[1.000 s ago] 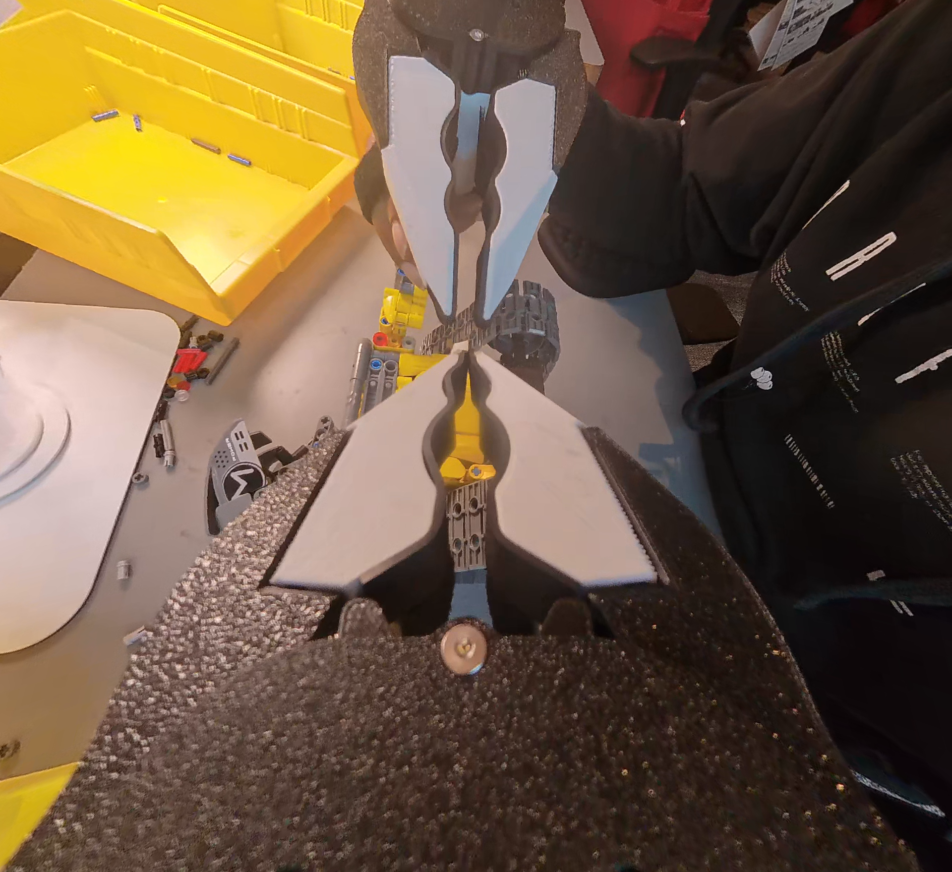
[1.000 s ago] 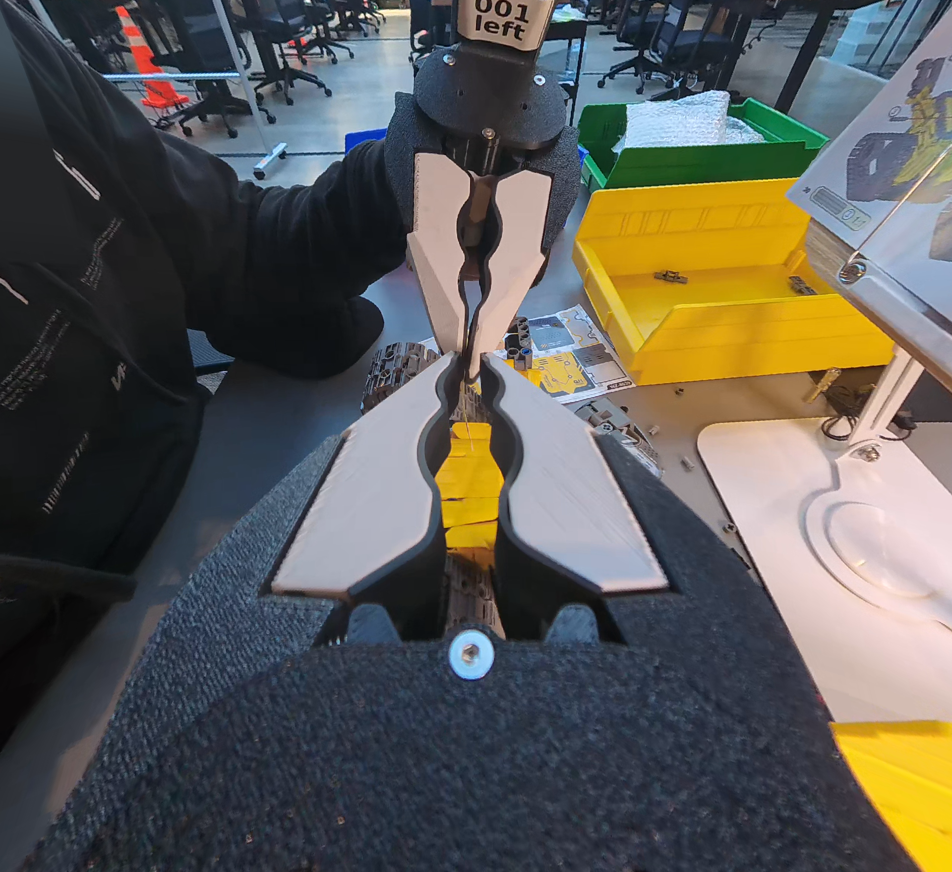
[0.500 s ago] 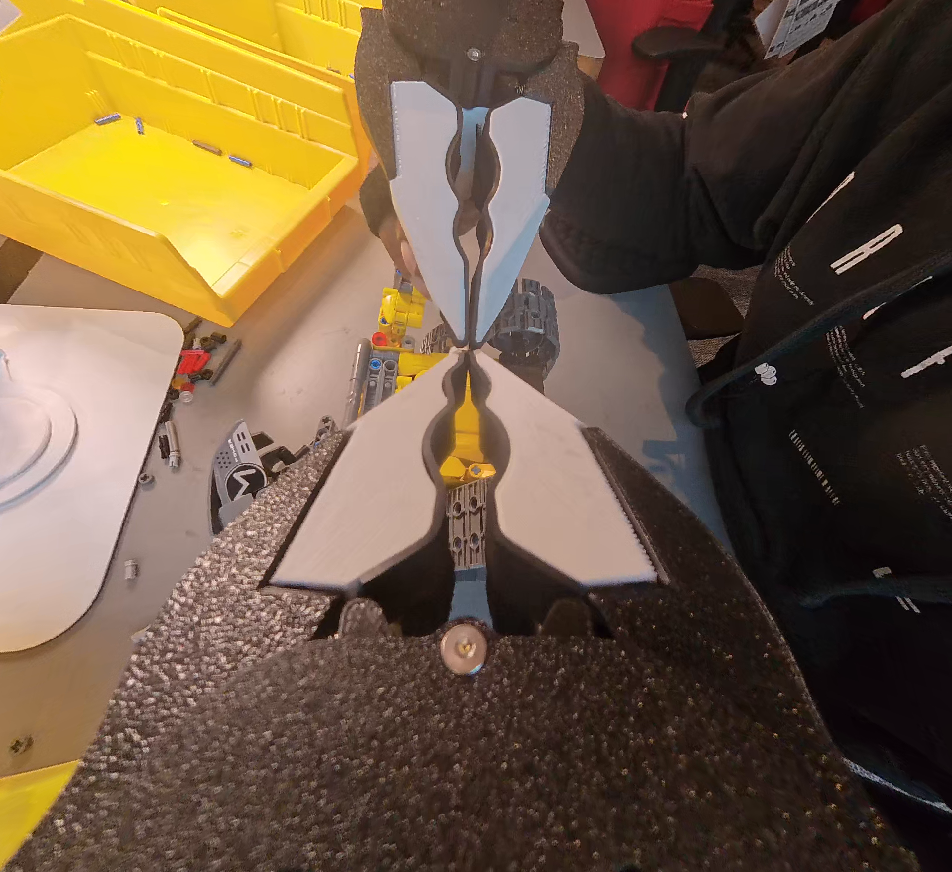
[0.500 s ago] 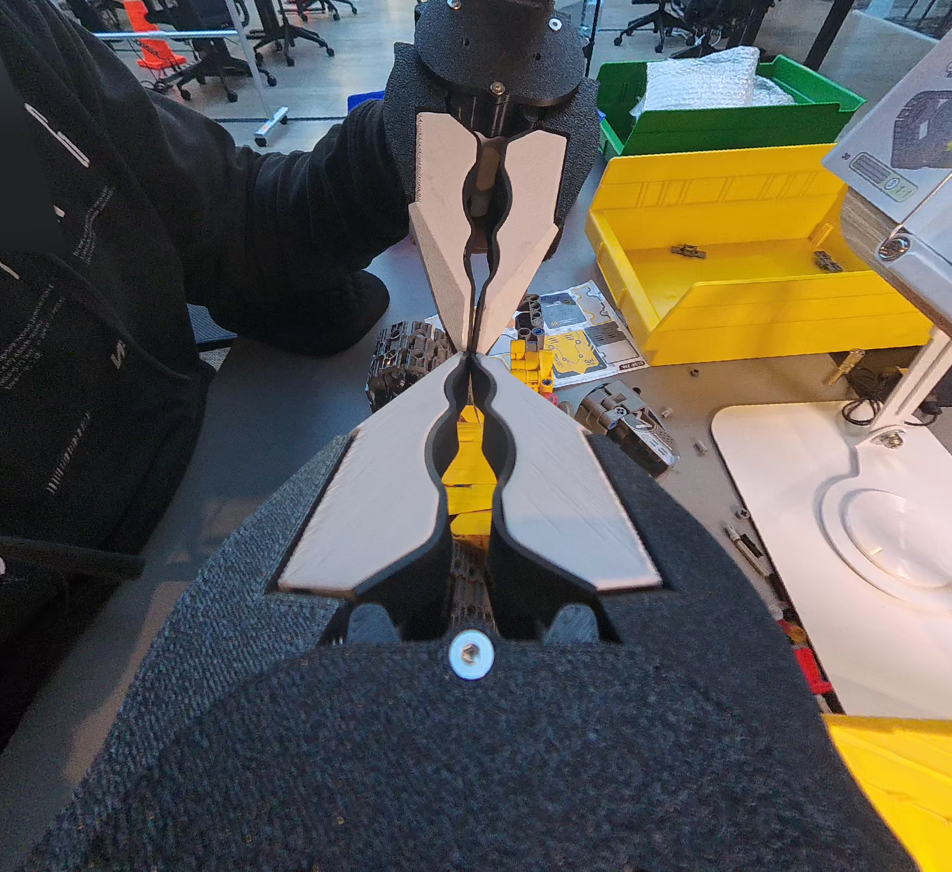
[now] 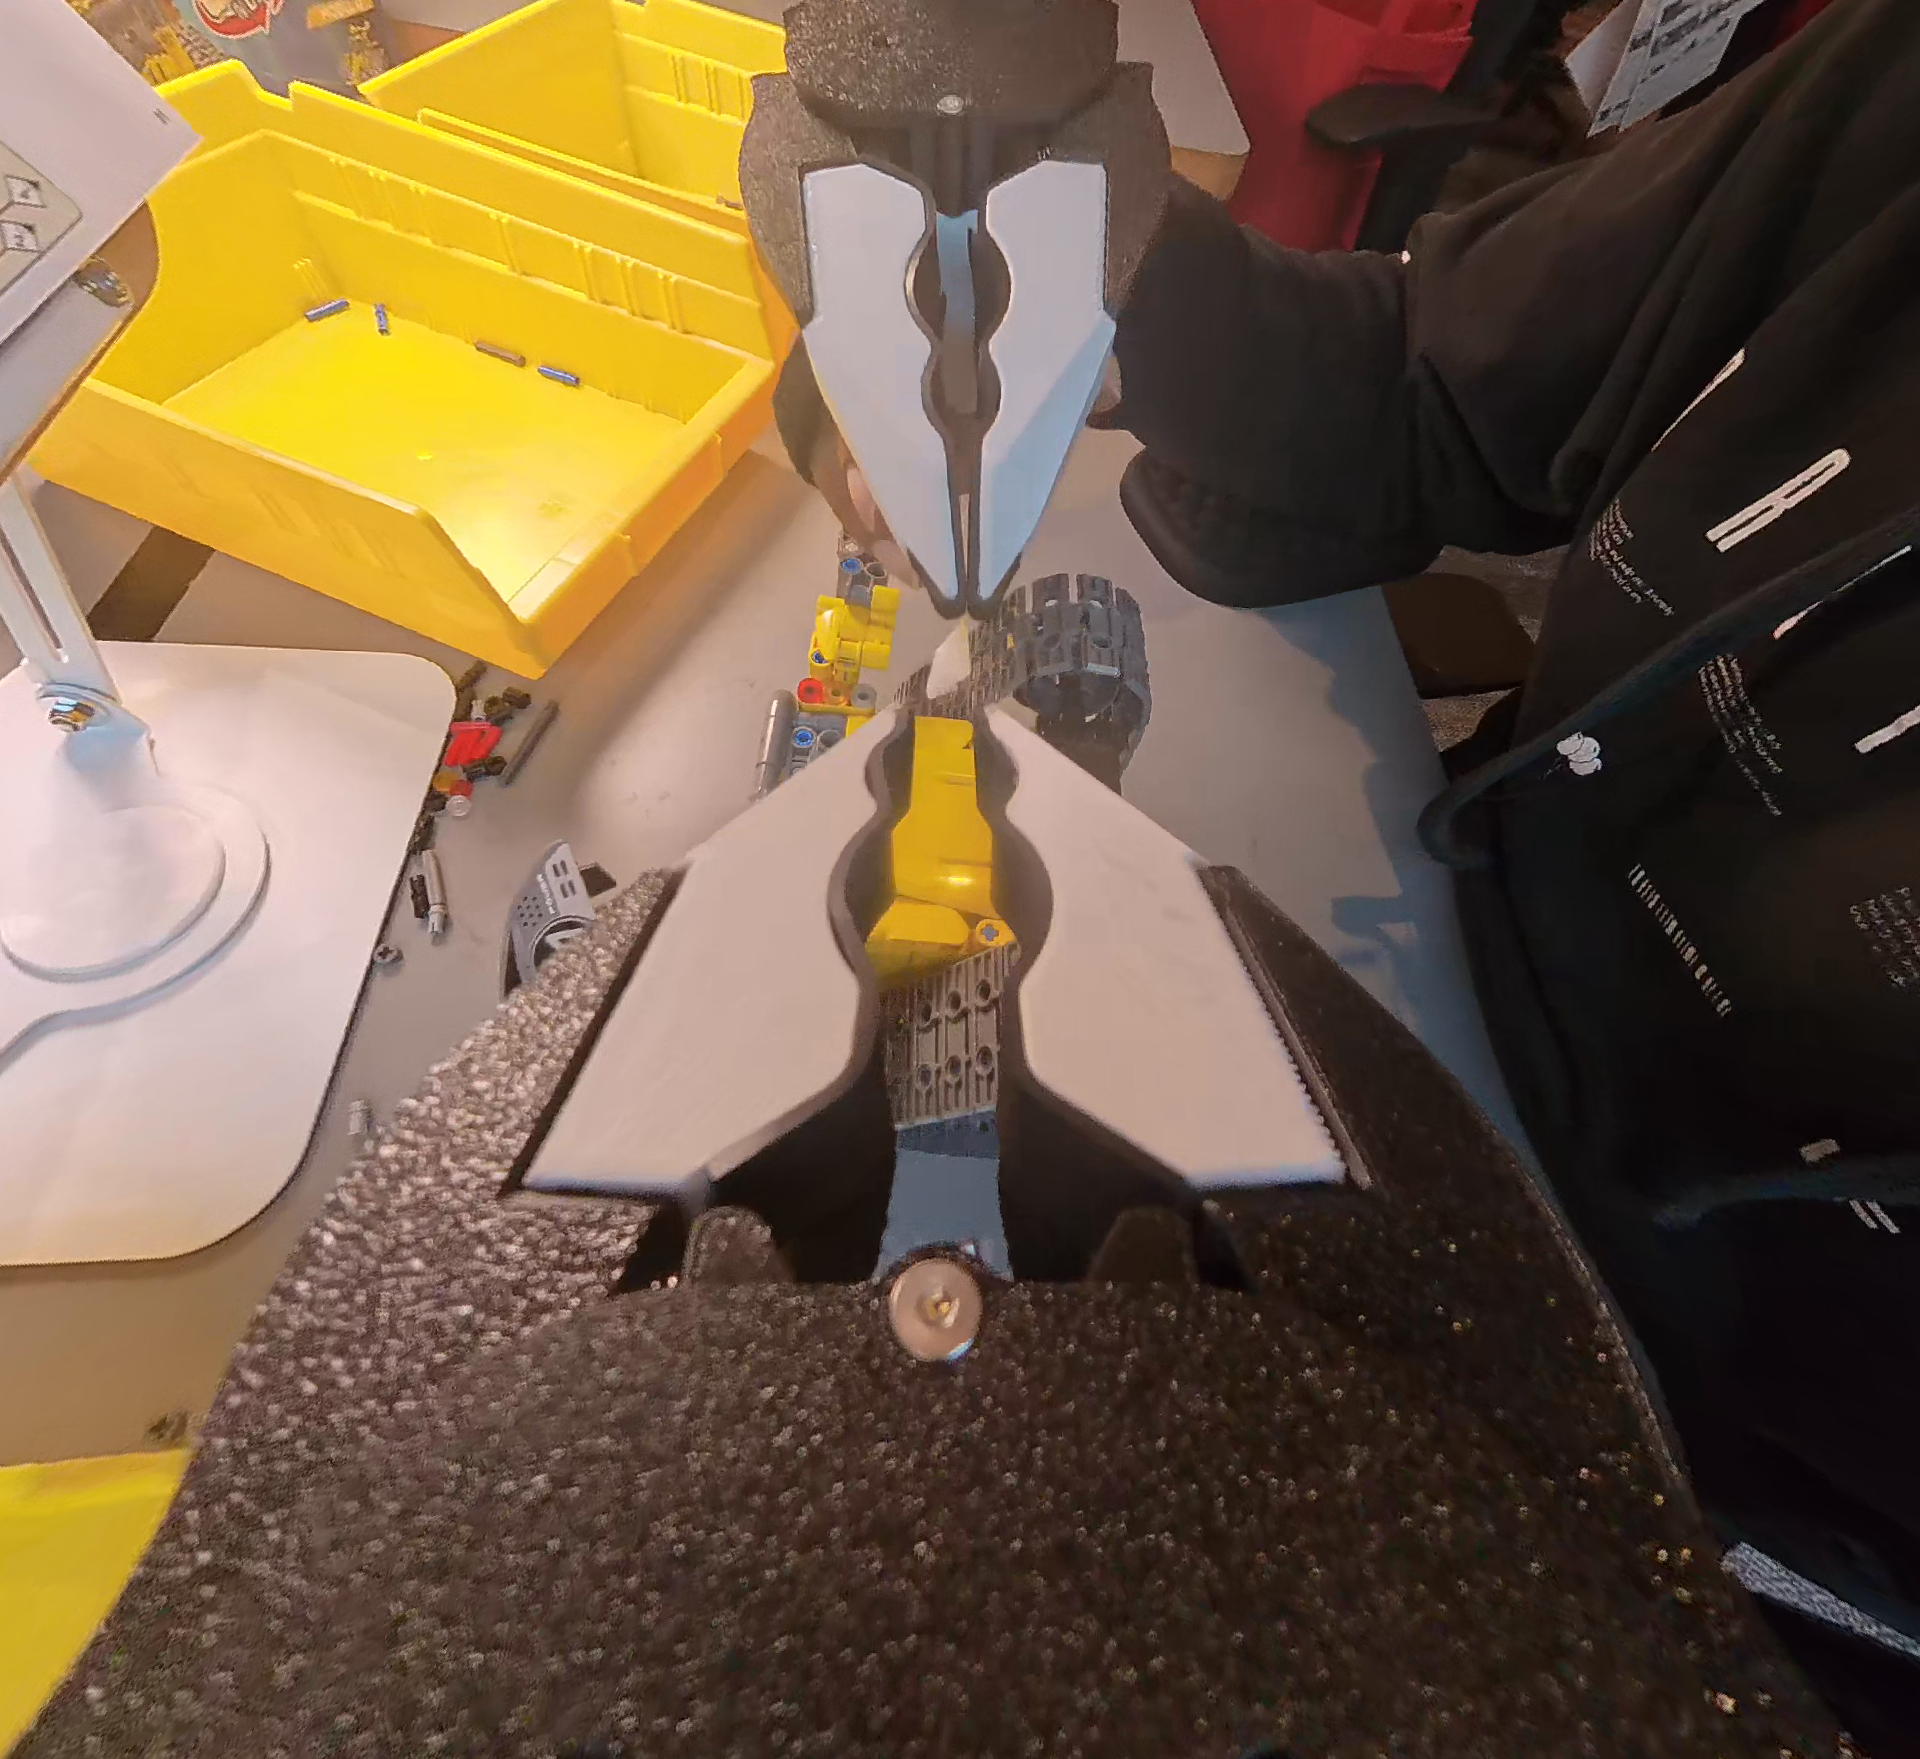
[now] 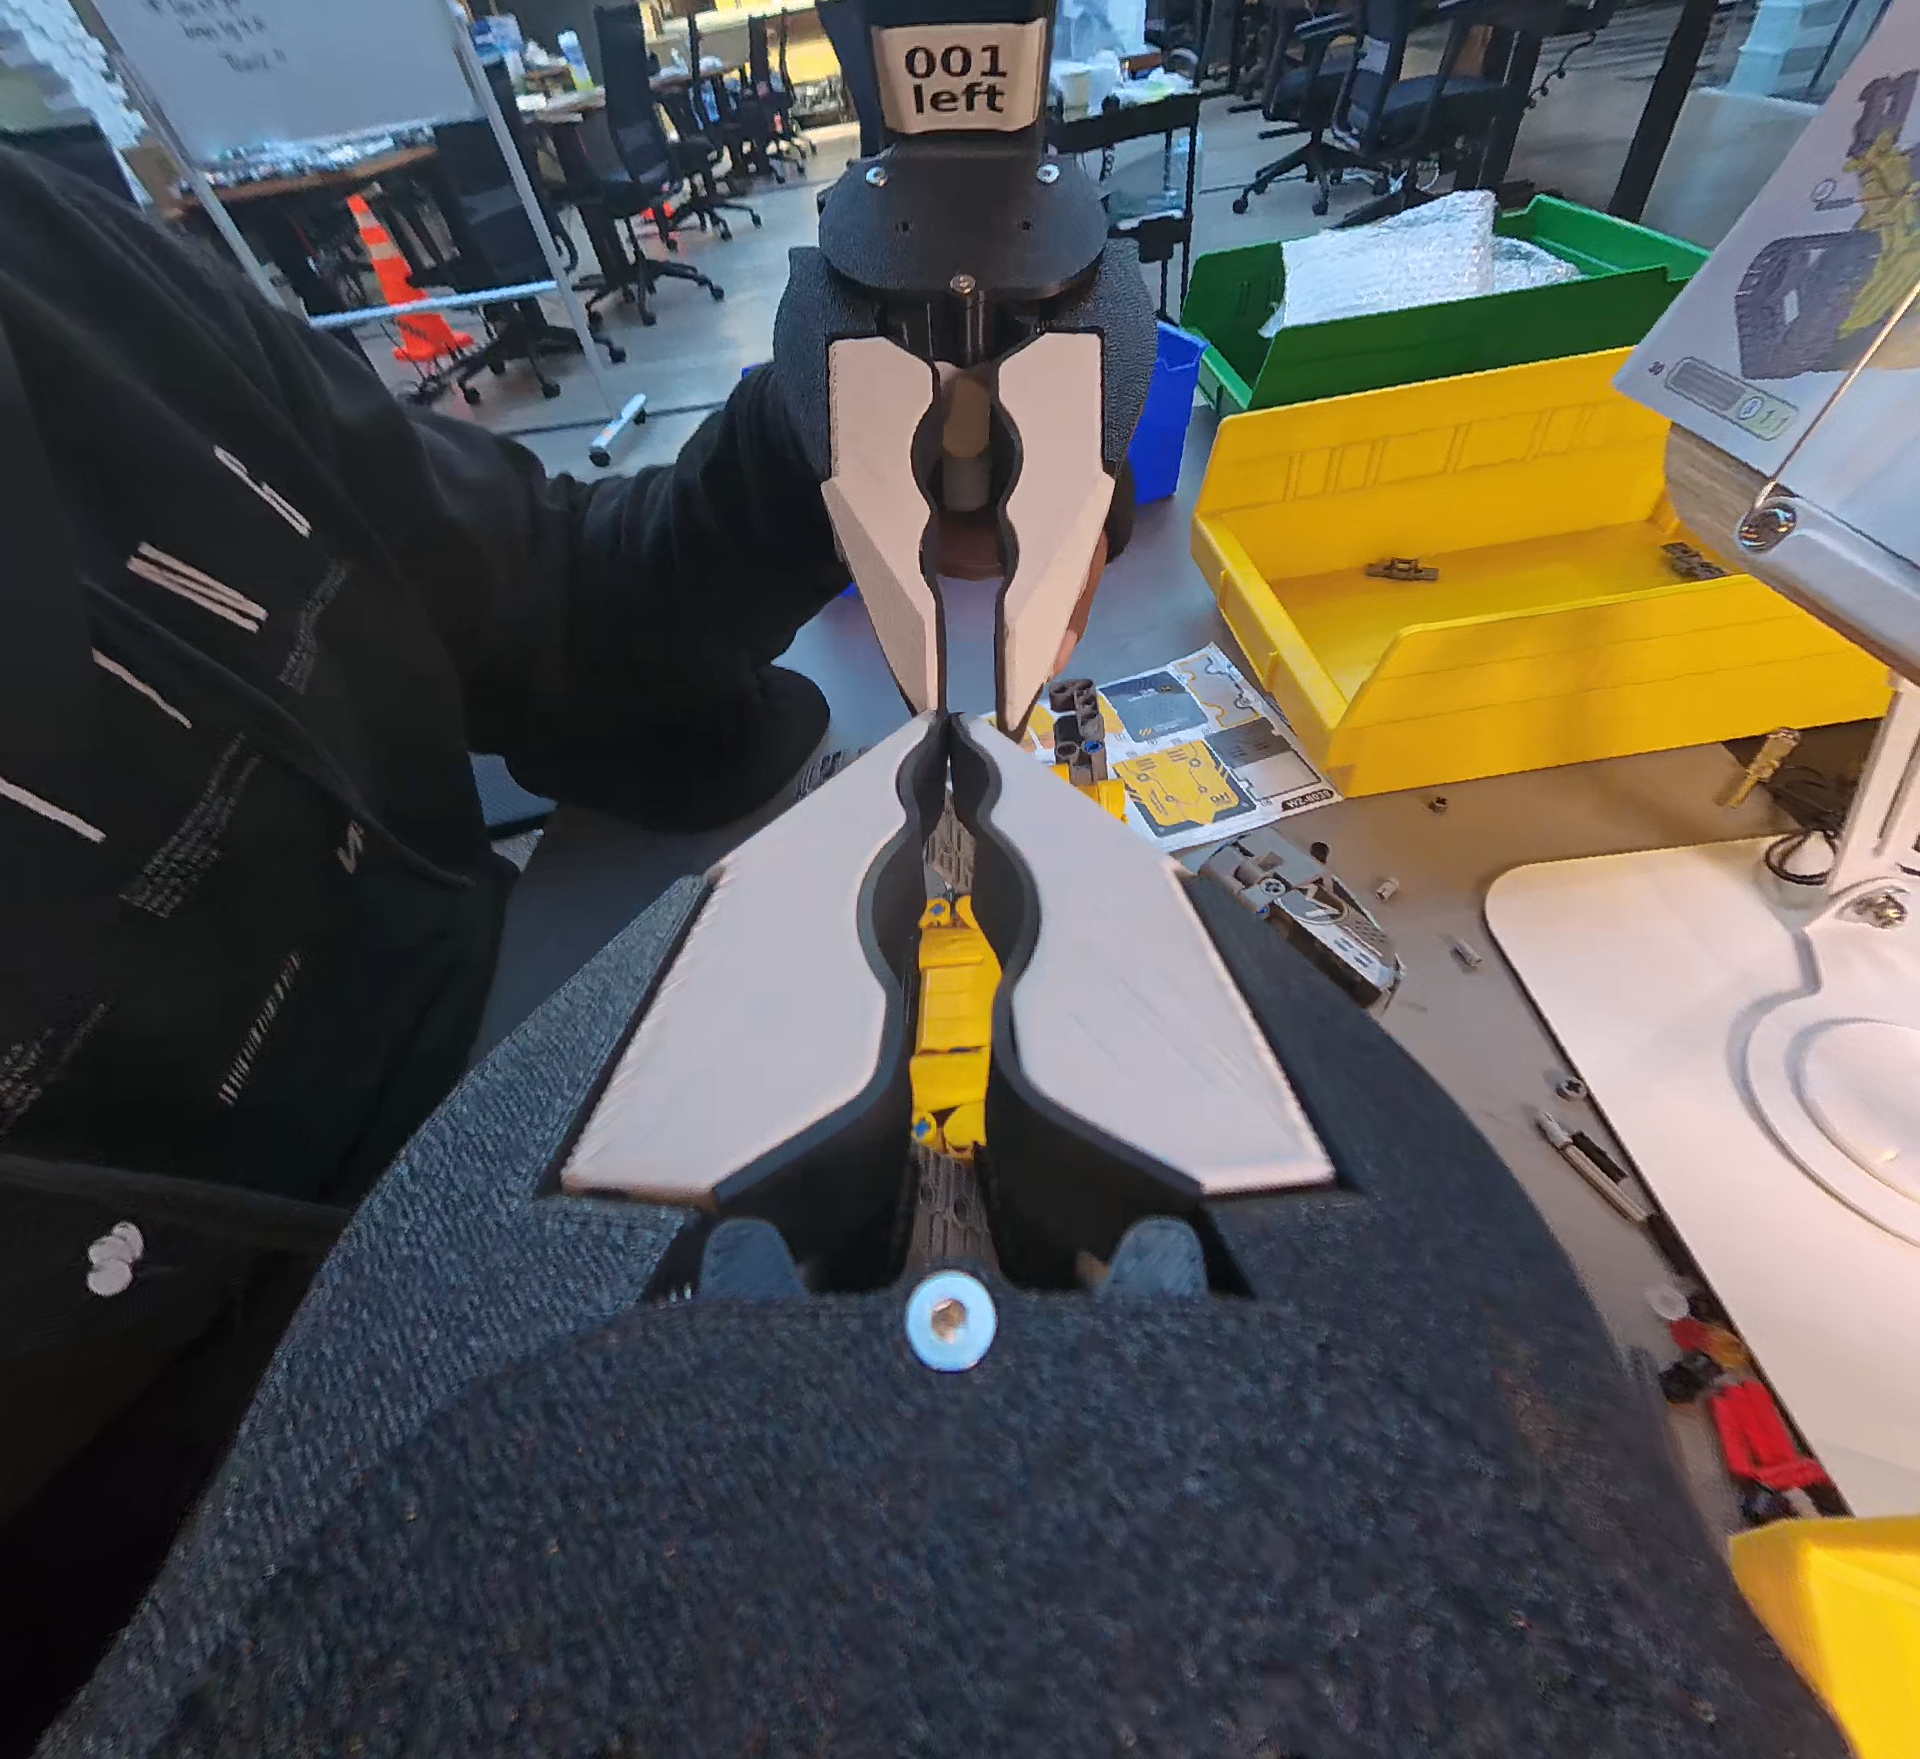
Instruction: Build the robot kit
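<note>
Left wrist view looks down on a yellow and grey brick-built model (image 5: 940, 836) lying on the desk (image 5: 644, 774), seen through the gap of the left gripper (image 5: 937, 722). That gripper's fingers stand slightly spread, with nothing pinched between the tips. In the right wrist view the same gripper comes in from 12 o'clock, and bare desk shows through the slit at its tips.

At 12 o'clock of the left gripper, tip to tip and just apart from it, hangs the right gripper (image 5: 966, 603). Its fingers are pressed together. In its own view the tips meet over the model. Whether anything thin sits between them cannot be told.

A black track loop (image 5: 1081, 660) lies just beyond the model at 1 o'clock, one end of it running under the gripper tips. Small yellow and grey brick pieces (image 5: 852, 639) sit at 11 o'clock.

Farther out at 9 o'clock are loose red and black parts (image 5: 478, 743) and a grey printed panel piece (image 5: 545, 899). Both lie beside the white base of a stand (image 5: 187, 930).

At 10 o'clock a yellow bin (image 5: 343, 504) holds a few small blue pins (image 5: 556, 374).

A person's black sleeve (image 5: 1403, 379) reaches in from 2 o'clock behind the right gripper.

In the right wrist view a printed sheet (image 6: 1195, 753) lies at 1 o'clock. Another yellow bin (image 6: 1558, 691) stands behind it, and a green bin (image 6: 1403, 338) beyond that.
</note>
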Motion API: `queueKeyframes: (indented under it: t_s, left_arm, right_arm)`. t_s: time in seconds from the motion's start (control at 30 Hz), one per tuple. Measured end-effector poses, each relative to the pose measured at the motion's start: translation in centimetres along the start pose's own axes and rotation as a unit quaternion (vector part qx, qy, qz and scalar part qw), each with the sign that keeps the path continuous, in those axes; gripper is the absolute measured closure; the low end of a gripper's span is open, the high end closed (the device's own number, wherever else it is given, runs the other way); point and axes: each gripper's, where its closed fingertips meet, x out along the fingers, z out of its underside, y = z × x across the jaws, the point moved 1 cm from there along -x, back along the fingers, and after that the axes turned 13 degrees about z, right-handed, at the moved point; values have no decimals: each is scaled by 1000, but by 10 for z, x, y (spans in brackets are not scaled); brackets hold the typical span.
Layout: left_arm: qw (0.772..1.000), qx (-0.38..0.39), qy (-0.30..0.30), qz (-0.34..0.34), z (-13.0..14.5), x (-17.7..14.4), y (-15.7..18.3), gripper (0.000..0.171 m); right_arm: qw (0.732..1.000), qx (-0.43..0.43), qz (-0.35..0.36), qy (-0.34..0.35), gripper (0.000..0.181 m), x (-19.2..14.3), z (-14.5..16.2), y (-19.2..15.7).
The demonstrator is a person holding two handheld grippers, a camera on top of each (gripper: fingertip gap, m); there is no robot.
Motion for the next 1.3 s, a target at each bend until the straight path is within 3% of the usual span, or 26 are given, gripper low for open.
queueKeyframes:
  t_s: [0.17,0.3,0.73,0.97,1.1,1.3]
  left_arm:
    - [1000,13,18,11,-4,0,3,158]
    - [997,11,66,28,-16,0,4,160]
    - [994,-22,101,30,-22,-3,-1,171]
    - [993,-64,74,63,-11,5,4,171]
    - [992,-85,58,71,-4,10,4,171]
    - [991,-98,49,76,1,12,3,171]
  right_arm:
    - [996,83,-24,31,181,3,-15,-1]
    - [988,133,-41,65,181,5,-28,0]
    - [989,131,-14,64,181,5,-25,12]
    - [997,41,-49,-37,171,-2,-14,6]
    - [985,7,-86,-147,168,-3,-3,3]
    - [971,4,-95,-219,172,7,2,3]
